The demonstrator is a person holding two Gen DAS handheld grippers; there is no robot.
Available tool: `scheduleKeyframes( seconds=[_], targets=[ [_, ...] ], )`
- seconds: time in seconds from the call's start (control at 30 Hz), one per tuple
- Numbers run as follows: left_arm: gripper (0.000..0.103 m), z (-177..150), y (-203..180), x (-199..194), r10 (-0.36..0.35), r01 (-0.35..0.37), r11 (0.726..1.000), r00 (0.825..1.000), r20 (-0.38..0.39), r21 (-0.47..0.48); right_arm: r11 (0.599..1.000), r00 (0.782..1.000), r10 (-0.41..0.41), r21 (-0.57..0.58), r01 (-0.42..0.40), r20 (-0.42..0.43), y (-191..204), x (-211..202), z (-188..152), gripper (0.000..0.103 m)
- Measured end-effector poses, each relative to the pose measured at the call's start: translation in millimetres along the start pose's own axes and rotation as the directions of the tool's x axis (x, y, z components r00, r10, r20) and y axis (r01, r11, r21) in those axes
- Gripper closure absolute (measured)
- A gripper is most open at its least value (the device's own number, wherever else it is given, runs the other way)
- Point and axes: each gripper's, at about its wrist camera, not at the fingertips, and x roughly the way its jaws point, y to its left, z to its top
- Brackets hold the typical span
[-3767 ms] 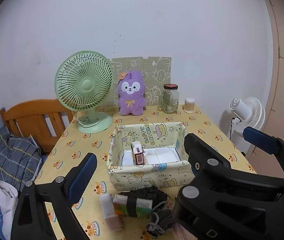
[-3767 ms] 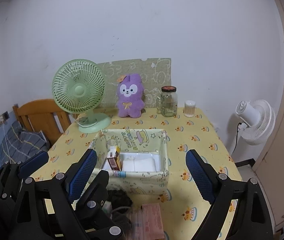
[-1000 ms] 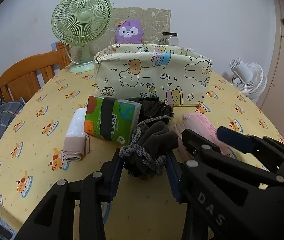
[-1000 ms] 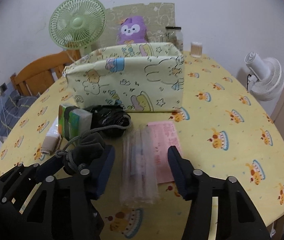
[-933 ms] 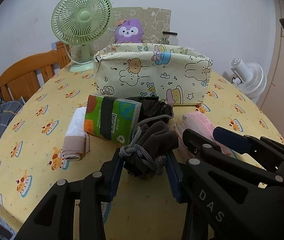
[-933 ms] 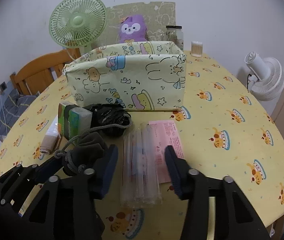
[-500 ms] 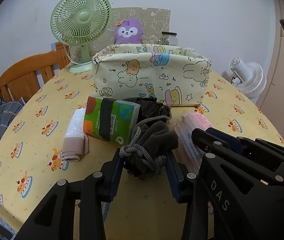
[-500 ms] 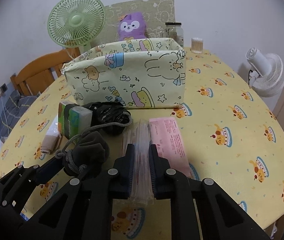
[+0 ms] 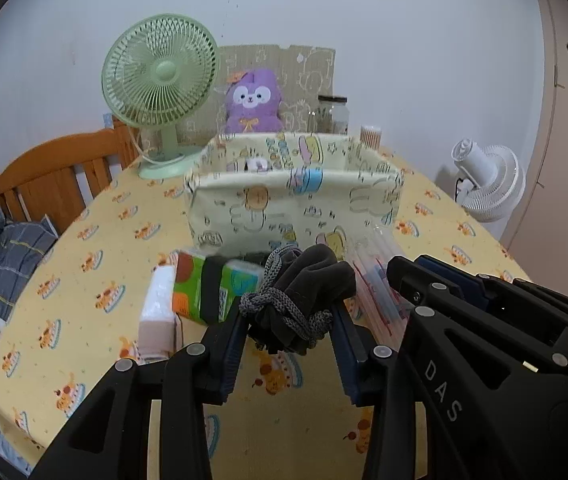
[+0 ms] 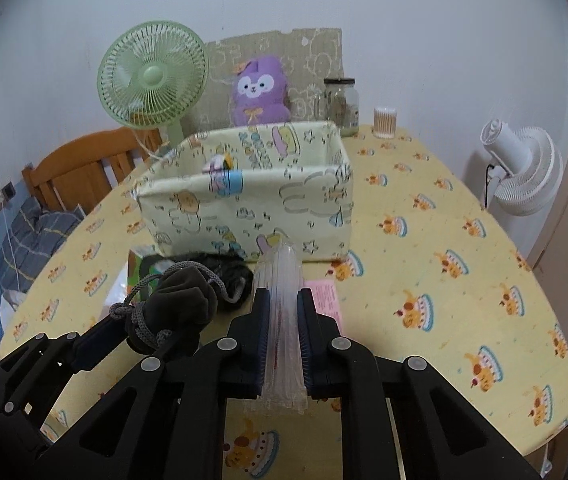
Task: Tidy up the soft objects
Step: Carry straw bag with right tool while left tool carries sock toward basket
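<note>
A dark grey drawstring pouch [image 9: 304, 292], bunched with its braided cord knotted at the front, sits low in the centre of the left wrist view, raised off the tablecloth. A flat clear plastic packet [image 10: 282, 308] stands on edge at lower centre of the right wrist view. A green tissue pack [image 9: 214, 286] and a pink packet [image 10: 326, 296] lie before the cartoon-print fabric bin [image 10: 252, 208].
</note>
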Motion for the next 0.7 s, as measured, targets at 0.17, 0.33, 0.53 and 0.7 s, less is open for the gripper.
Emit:
scheduleKeyframes(
  seconds=[0.17, 0.33, 0.53, 0.7],
  targets=[
    [0.061, 12, -2, -9, -0.002, 0.001, 1.0, 1.0, 0.021, 0.004, 1.0, 1.0, -0.001, -0.002, 0.001, 0.021, 1, -11, 10, 0.086],
    [0.061, 23, -4, -19, 0.001, -0.001, 1.0, 0.999, 0.046, 0.012, 1.0, 0.999, 0.0, 0.001, 0.0, 0.043, 1, -22, 22, 0.086],
    [0.061, 38, -5, -29, -0.004, 0.003, 1.0, 0.997, 0.079, 0.015, 1.0, 0.997, -0.006, -0.002, 0.006, 0.078, 1, -36, 36, 0.086],
    [0.061, 48, -4, -33, 0.003, -0.004, 1.0, 0.995, 0.096, 0.015, 1.0, 0.995, -0.006, -0.004, 0.007, 0.104, 3, -45, 47, 0.087]
  ],
)
